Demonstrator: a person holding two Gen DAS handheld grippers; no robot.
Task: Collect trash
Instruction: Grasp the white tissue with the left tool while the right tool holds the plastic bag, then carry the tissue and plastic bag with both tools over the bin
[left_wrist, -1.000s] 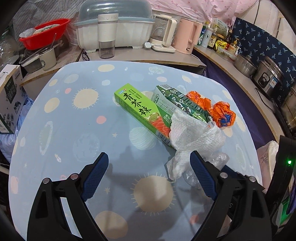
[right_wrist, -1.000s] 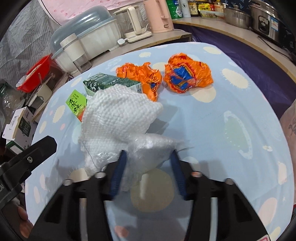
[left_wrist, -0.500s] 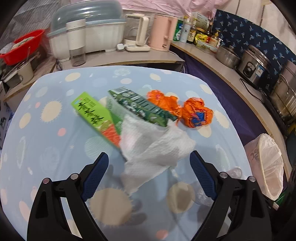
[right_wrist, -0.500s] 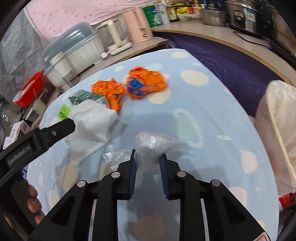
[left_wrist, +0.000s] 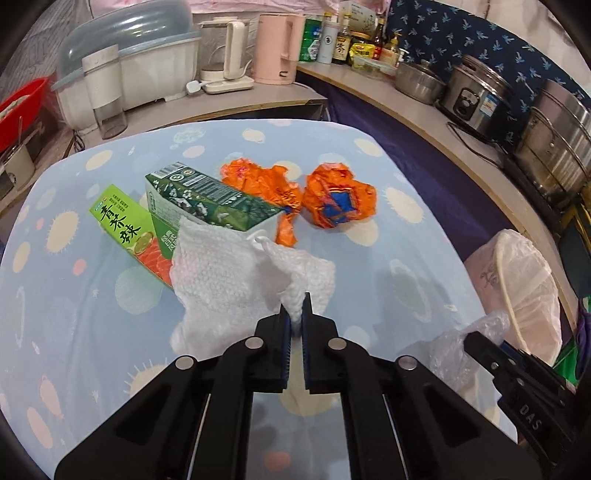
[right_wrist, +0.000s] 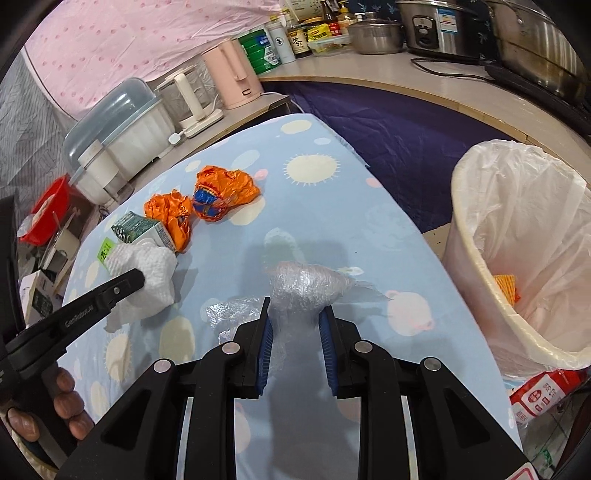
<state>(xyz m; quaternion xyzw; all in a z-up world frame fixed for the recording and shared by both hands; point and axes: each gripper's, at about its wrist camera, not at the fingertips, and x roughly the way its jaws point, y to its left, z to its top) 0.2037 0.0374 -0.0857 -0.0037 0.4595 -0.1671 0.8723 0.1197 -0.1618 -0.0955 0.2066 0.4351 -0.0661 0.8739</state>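
Since a second ago: left gripper (left_wrist: 294, 320) has closed from wide onto a fold of the white paper towel (left_wrist: 236, 273), pinched tight between its blue pads. Right gripper (right_wrist: 295, 325), narrow, clamps a wad of clear crinkled plastic wrap (right_wrist: 303, 284). Beyond the towel: light green box (left_wrist: 127, 229), dark green carton (left_wrist: 210, 199), two crumpled orange foil wrappers (left_wrist: 338, 199), all on the counter (left_wrist: 74, 314) under a pale blue cloth printed with suns and dots. Right of the towel, off the counter: bin (right_wrist: 517, 258) lined with a thin white bag.
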